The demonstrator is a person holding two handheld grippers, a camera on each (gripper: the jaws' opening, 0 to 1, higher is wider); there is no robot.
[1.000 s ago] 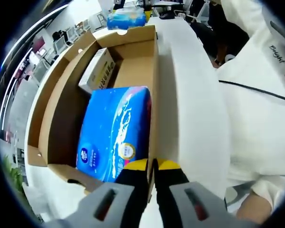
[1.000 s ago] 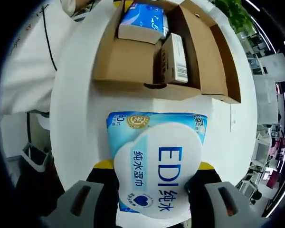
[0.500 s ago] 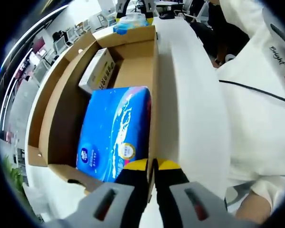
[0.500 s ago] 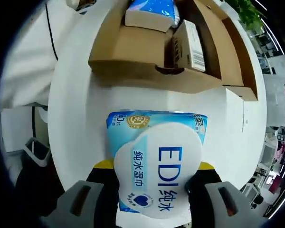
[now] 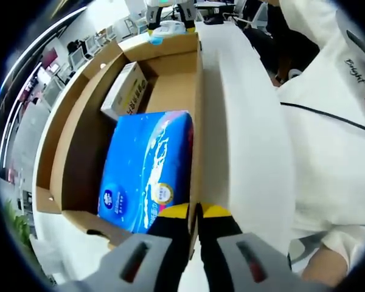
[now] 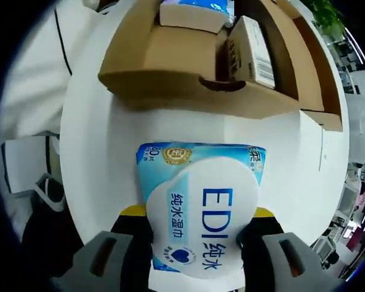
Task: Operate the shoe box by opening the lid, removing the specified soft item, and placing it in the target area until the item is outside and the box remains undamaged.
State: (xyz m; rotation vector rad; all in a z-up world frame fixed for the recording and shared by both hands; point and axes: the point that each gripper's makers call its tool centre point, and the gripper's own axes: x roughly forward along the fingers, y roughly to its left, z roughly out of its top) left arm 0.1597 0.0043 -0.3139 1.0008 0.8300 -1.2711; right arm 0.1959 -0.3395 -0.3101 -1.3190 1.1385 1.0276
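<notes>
The cardboard shoe box (image 5: 170, 85) lies open on a white table (image 5: 243, 140), its lid (image 5: 58, 115) folded out to the side. Inside it are a dark blue tissue pack (image 5: 146, 170) and a small white and yellow carton (image 5: 126, 90). My left gripper (image 5: 196, 213) is shut on the box's near wall. My right gripper (image 6: 198, 213) is shut on a light blue wet-wipes pack (image 6: 201, 201) marked EDI, held over the table just outside the box (image 6: 170, 67). That pack (image 5: 164, 28) peeks over the box's far end in the left gripper view.
A person in a white garment (image 5: 328, 121) stands close along the table's edge, also seen as a white sleeve (image 6: 30, 73). Bare table (image 6: 115, 152) surrounds the wipes pack. The tissue pack (image 6: 194, 12) and carton (image 6: 250, 42) stay in the box.
My right gripper has carried the wipes pack lower, beyond the box's far end, so the box looms larger in its view. The left gripper has held still on the box wall.
</notes>
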